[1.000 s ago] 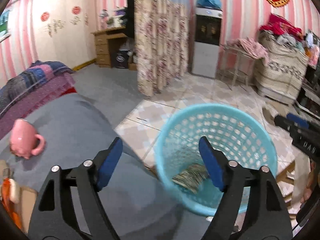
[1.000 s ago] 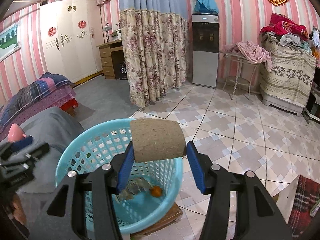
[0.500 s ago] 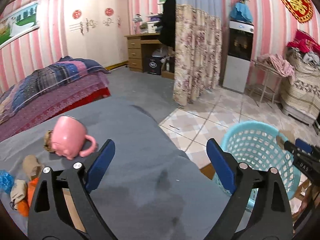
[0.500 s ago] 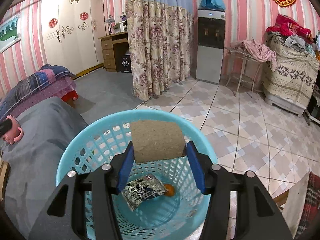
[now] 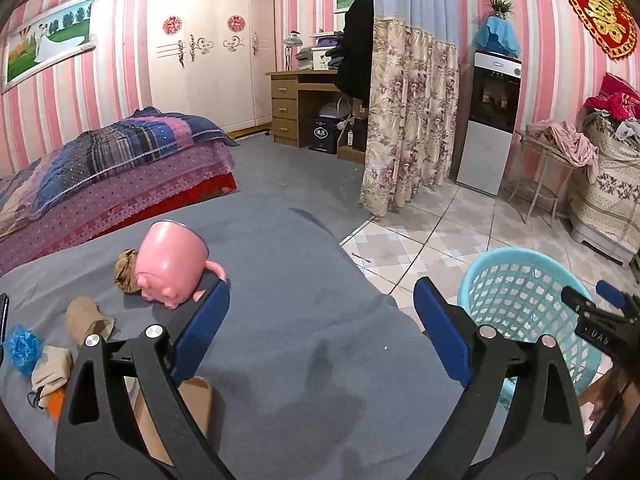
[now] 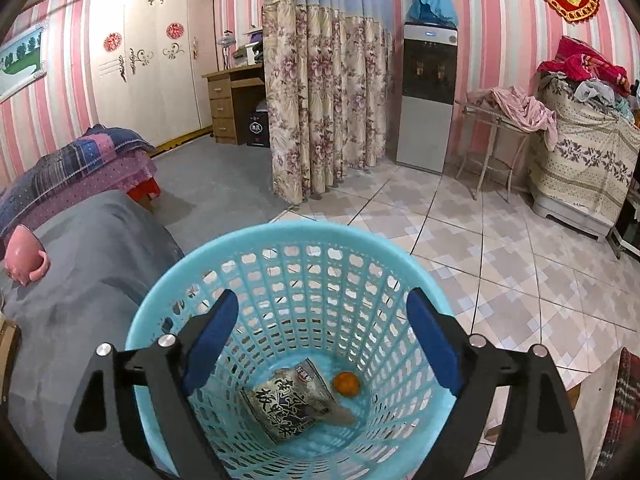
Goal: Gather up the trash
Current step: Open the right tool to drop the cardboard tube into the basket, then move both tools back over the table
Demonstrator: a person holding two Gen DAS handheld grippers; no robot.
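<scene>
Hovering right claw point(image 6: 322, 338) inside basket rim point(image 6: 280, 232) — jaws just opened, empty

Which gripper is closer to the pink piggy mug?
Left. The left gripper hovers over the grey cloth with the pink piggy mug just beyond its left finger. The right gripper, jaws just opened, is over the blue basket, away from it.

Ahead of the tool, pink-striped walls point(image 5: 120, 40) enclosed the room, with a white wardrobe point(image 5: 208, 56) and a wooden chest of drawers point(image 5: 286, 108) against the far side. A floral curtain point(image 6: 324, 100) hung beyond, a water dispenser point(image 6: 428, 96) to its right. Patterned floor tiles point(image 6: 500, 248) spread to the right, grey carpet point(image 6: 212, 184) to the left, where a bed with a plaid quilt point(image 5: 112, 160) stood.
</scene>
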